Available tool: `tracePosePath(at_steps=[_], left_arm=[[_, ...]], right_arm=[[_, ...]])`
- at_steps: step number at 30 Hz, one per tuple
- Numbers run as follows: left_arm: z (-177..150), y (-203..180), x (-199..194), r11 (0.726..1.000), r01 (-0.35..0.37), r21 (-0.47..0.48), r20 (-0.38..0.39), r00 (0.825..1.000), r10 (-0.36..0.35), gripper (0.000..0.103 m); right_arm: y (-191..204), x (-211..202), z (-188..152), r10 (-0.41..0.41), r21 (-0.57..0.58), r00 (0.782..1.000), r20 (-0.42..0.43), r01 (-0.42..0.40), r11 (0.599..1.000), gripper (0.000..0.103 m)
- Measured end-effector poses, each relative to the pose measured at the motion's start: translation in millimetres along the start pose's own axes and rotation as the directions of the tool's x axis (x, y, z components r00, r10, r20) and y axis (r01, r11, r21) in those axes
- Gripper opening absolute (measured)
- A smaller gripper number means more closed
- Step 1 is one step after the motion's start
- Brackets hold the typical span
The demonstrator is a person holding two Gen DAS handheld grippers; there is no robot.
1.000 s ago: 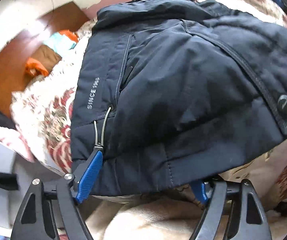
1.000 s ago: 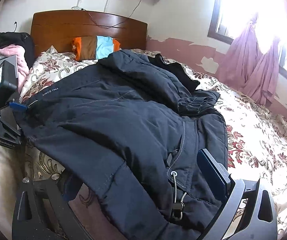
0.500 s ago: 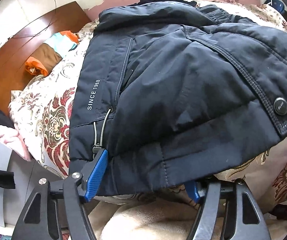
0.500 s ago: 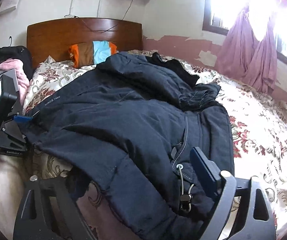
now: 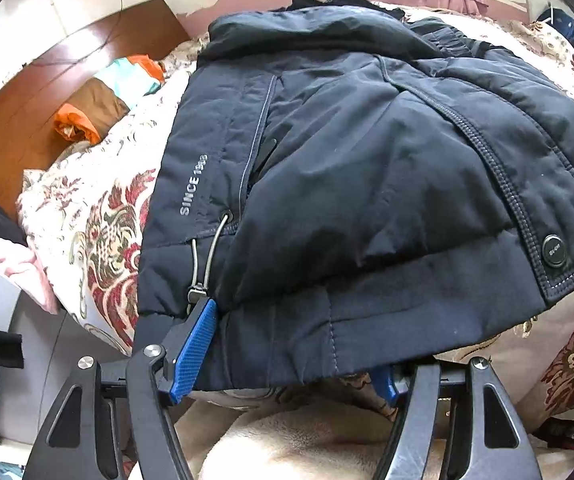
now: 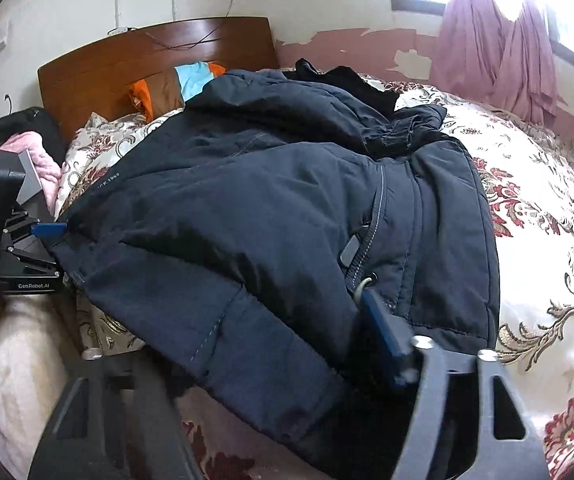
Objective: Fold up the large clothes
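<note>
Right gripper [image 6: 247, 368] pushed further under jacket [image 6: 287, 208] hem, left gripper [image 5: 287, 364] wide

Bare bedspread [image 6: 539, 240] right of jacket [image 6: 271, 208]

Black-framed hand-held gripper [image 5: 287, 364], blue textured pads [image 5: 193, 354], silver screws, "GenRobot.AI" marking.

Note the jacket [image 5: 367, 184]: matt navy woven cloth w/ quilted stitching, glossy black snap button [image 5: 553, 251], metal-look cord toggle [image 5: 198, 293]. Your left gripper [image 5: 287, 376] has matt black plastic frame, textured blue pads [image 5: 193, 356], bright metal screws. Bedspread [image 6: 535, 216]: satiny floral cloth, slight sheen. Headboard [image 6: 135, 52]: glossy varnished wood.
</note>
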State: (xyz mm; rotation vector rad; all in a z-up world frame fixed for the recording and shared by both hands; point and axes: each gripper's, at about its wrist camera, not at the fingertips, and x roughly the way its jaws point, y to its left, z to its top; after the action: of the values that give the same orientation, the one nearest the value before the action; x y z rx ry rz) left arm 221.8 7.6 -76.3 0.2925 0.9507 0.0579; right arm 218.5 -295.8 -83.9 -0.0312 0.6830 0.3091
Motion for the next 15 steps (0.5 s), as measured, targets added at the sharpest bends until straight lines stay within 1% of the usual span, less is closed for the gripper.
tracePosePath(at_steps=[1, 2, 3, 4, 5, 6, 7, 8, 10, 11, 13, 15], left_arm=[[0.1, -1.4, -1.7, 1.0, -0.007, 0.005, 0.01, 1.0, 0.007, 0.058], [0.3, -2.8, -3.6, 1.0, -0.018, 0.009, 0.022, 1.0, 0.017, 0.052], [0.6, -2.8, -5.4, 1.0, -0.028, 0.008, 0.035, 0.999, 0.028, 0.038], [0.9, -0.7, -7.3, 0.999, -0.047, -0.004, 0.05, 0.998, 0.047, 0.029], [1.6, 2.5, -9.0, 0.999, -0.031, -0.021, 0.063, 0.998, 0.032, 0.026], [2.6, 7.3, -11.9, 0.999, -0.003, -0.048, 0.081, 0.997, 0.007, 0.02], [4.3, 15.4, -17.0, 0.995, 0.036, -0.093, 0.114, 0.993, -0.025, 0.018], [5.4, 20.4, -21.3, 0.991, 0.056, -0.118, 0.14, 0.989, -0.04, 0.016], [9.3, 28.4, -34.8, 0.986, 0.079, -0.148, 0.211, 0.976, -0.046, 0.012], [10.5, 28.9, -41.0, 0.986, 0.077, -0.148, 0.24, 0.97, -0.04, 0.011], [10.4, 26.5, -58.3, 0.989, 0.067, -0.132, 0.309, 0.951, -0.023, 0.009], [7.4, 25.0, -72.9, 0.991, 0.073, -0.114, 0.358, 0.933, -0.027, 0.008]], right_arm=[[0.7, -1.0, -0.4, -0.001, 0.004, 1.0, 0.004, 0.001, 1.0, 0.044], [0.2, -1.6, 0.1, -0.003, 0.016, 1.0, 0.013, 0.002, 1.0, 0.038], [-0.4, -2.6, 0.5, 0.002, 0.027, 1.0, 0.019, -0.003, 1.0, 0.036], [-0.8, -4.4, 1.1, 0.008, 0.037, 1.0, 0.026, -0.009, 0.999, 0.034], [-0.3, -6.5, 1.7, 0.013, 0.044, 0.999, 0.037, -0.014, 0.999, 0.031], [0.0, -9.0, 2.6, 0.014, 0.047, 0.999, 0.049, -0.016, 0.999, 0.028], [0.6, -11.3, 3.6, 0.011, 0.048, 0.998, 0.059, -0.014, 0.999, 0.027], [2.3, -14.2, 4.9, 0.009, 0.046, 0.997, 0.074, -0.012, 0.999, 0.025], [4.1, -19.2, 6.9, 0.006, 0.043, 0.996, 0.091, -0.01, 0.999, 0.02], [4.3, -21.3, 7.4, 0.005, 0.042, 0.995, 0.096, -0.01, 0.999, 0.018], [4.1, -29.2, 7.0, 0.014, 0.036, 0.993, 0.115, -0.018, 0.999, 0.013], [4.0, -37.6, 4.9, -0.002, 0.02, 0.991, 0.134, -0.001, 1.0, 0.011]])
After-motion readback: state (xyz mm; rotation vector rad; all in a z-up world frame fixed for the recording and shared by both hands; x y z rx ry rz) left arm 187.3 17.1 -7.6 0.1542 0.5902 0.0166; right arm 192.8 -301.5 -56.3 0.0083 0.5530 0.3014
